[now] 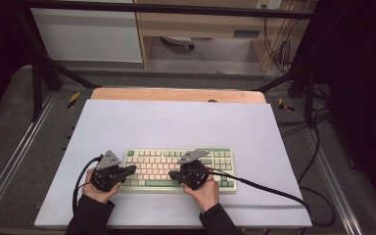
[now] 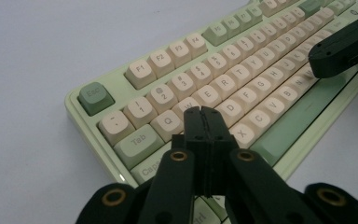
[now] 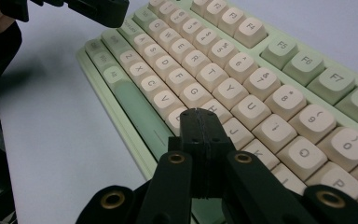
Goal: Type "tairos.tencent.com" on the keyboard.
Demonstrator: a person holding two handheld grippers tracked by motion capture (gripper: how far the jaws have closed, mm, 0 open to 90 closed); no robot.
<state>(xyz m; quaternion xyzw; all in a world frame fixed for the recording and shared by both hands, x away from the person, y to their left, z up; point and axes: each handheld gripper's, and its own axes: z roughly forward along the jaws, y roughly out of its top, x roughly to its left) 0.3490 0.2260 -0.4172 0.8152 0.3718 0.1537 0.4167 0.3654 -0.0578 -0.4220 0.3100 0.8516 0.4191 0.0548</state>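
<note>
A white rectangular table mat (image 1: 176, 127) carries a pale green keyboard with cream and green keycaps (image 1: 220, 157) near its front edge, just ahead of the person's hands. The left gripper (image 1: 133, 169), black jaws pressed together on nothing, hovers over the keyboard's left end by the W and S keys. The right gripper (image 1: 172, 175), likewise closed and empty, points at the middle letter rows near H and N.

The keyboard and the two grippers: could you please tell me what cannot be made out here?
- Keyboard, high view: legends too small; both hands cover some keys.
- Left gripper, left gripper view: its shut jaws hide the key beneath, so contact is unclear.
- Right gripper, right gripper view: the same near H and J; the keyboard's right end is cut off.
</note>
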